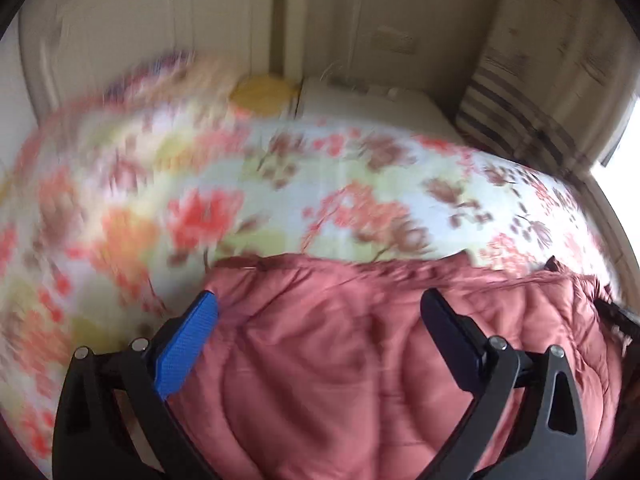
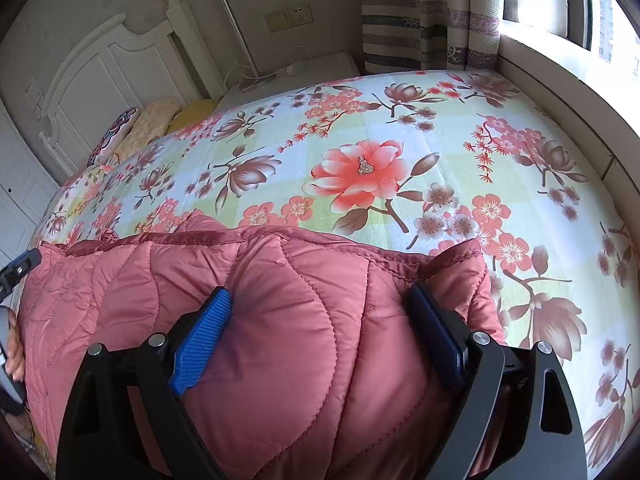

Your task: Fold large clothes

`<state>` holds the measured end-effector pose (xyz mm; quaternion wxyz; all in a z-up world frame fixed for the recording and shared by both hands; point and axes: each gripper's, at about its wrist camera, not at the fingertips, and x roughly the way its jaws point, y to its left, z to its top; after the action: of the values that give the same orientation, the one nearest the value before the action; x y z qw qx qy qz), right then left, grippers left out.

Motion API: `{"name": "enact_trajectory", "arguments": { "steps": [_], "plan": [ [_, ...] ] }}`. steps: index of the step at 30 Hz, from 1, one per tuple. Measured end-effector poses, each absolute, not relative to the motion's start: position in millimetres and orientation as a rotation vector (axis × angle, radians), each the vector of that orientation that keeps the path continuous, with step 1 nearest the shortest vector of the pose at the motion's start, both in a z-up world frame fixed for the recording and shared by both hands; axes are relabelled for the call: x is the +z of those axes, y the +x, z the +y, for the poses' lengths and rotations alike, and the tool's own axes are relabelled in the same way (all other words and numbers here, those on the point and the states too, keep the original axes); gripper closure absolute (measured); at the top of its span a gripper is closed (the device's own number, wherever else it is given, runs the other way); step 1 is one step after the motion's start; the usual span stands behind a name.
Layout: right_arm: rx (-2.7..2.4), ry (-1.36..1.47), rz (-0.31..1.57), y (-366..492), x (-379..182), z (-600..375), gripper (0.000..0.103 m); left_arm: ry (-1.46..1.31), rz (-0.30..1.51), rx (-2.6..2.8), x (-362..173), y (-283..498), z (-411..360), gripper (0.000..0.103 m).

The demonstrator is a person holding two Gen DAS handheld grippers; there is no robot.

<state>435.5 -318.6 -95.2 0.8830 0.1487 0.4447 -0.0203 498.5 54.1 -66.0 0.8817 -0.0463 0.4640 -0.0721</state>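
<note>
A: Jacket? Where's it at?
B: Pink quilted jacket lies on the bed's near edge, hem line across the floral sheet. Puffy, wavy stitching.
A: R gripper?
B: Right gripper jaws spread wide, a bulge of jacket between the fingers. Blue pad presses the fabric on one side, dark pad on the other. Not pinched shut.
A: L one?
B: Left gripper also spread apart over the jacket, jaws wide. Contact w/ fabric — can't tell, view's blurred.
A: Anything else?
B: From the right wrist, the left gripper's tip shows at the jacket's far left edge, w/ a hand below it. Beyond: pillows, white headboard, nightstand, striped curtain, window.
</note>
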Motion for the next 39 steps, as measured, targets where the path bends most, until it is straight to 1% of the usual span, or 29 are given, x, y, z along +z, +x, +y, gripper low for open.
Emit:
{"name": "enact_trajectory", "arguments": {
  "steps": [2, 3, 6, 10, 12, 14, 15, 17, 19, 20, 22, 23, 24, 26, 28, 31, 33, 35, 36, 38, 39],
  "plan": [
    [-0.043, 0.308, 0.926, 435.5, -95.2, -318.3, 0.018, -0.184, 1.017, -0.176, -89.1, 506.9, 67.8, 0.002],
    [-0.042, 0.308, 0.926, 435.4, -95.2, -318.4, 0.018, -0.186, 0.987, -0.174, -88.2, 505.3, 68.9, 0.002],
    [-0.043, 0.307, 0.929, 435.7, -95.4, -318.4, 0.018, -0.097, 0.997, -0.132, -90.5, 507.2, 55.2, 0.002],
    [-0.071, 0.301, 0.974, 439.4, -89.8, -317.4, 0.018, -0.099, 0.991, -0.129, -89.9, 506.7, 57.0, 0.002],
    [-0.142, 0.256, 0.948, 432.9, -70.8, -307.4, 0.019, -0.101, 0.987, -0.129, -89.9, 505.9, 57.4, 0.002],
    [-0.072, 0.219, 0.855, 418.4, -41.1, -278.8, 0.018, -0.102, 0.985, -0.129, -89.2, 505.0, 59.3, 0.002],
    [-0.036, 0.198, 0.829, 413.7, -31.4, -264.4, 0.016, -0.102, 0.985, -0.129, -89.3, 505.0, 59.1, 0.002],
    [0.035, 0.120, 0.793, 405.6, -17.5, -222.9, 0.015, -0.103, 0.982, -0.129, -88.4, 503.9, 59.4, 0.002],
    [0.126, -0.004, 0.813, 403.6, -22.4, -169.8, 0.014, -0.108, 0.979, -0.129, -88.1, 503.0, 60.3, 0.002],
    [0.148, -0.071, 0.838, 404.9, -33.9, -147.0, 0.012, -0.112, 0.978, -0.130, -88.0, 502.7, 60.9, 0.002],
    [0.147, -0.180, 0.899, 409.6, -66.1, -119.7, 0.012, -0.124, 0.980, -0.131, -88.4, 503.6, 62.7, 0.002],
    [0.155, -0.181, 0.878, 410.0, -81.2, -115.6, 0.011, -0.129, 0.981, -0.132, -88.6, 504.0, 63.6, 0.002],
    [0.162, -0.155, 0.857, 408.8, -83.5, -119.9, 0.011, -0.127, 0.981, -0.132, -88.5, 504.1, 63.4, 0.002],
    [0.194, -0.058, 0.909, 413.5, -80.8, -136.7, 0.011, -0.118, 0.982, -0.128, -88.4, 503.9, 62.2, 0.002],
    [0.194, -0.028, 0.934, 413.2, -73.1, -151.3, 0.012, -0.116, 0.979, -0.125, -88.1, 503.5, 62.1, 0.002],
    [0.036, -0.049, 0.843, 402.1, -45.9, -195.2, 0.011, -0.116, 0.977, -0.125, -87.8, 503.3, 62.4, 0.002],
    [-0.064, -0.012, 0.823, 397.5, -42.3, -234.6, 0.011, -0.116, 0.976, -0.125, -87.7, 503.0, 62.6, 0.002],
    [-0.183, -0.011, 0.861, 399.3, -58.4, -269.9, 0.011, -0.114, 0.974, -0.128, -87.7, 502.8, 62.0, 0.002],
    [-0.197, 0.047, 0.912, 402.4, -77.0, -291.6, 0.007, -0.110, 0.971, -0.126, -87.5, 502.5, 61.8, 0.002],
    [-0.103, 0.274, 0.933, 402.5, -95.4, -323.0, 0.007, -0.103, 0.966, -0.119, -87.1, 502.1, 61.2, 0.002],
    [-0.102, 0.304, 0.926, 401.3, -93.8, -328.6, 0.007, -0.100, 0.966, -0.117, -87.0, 502.0, 60.8, 0.002]
  ]
}}
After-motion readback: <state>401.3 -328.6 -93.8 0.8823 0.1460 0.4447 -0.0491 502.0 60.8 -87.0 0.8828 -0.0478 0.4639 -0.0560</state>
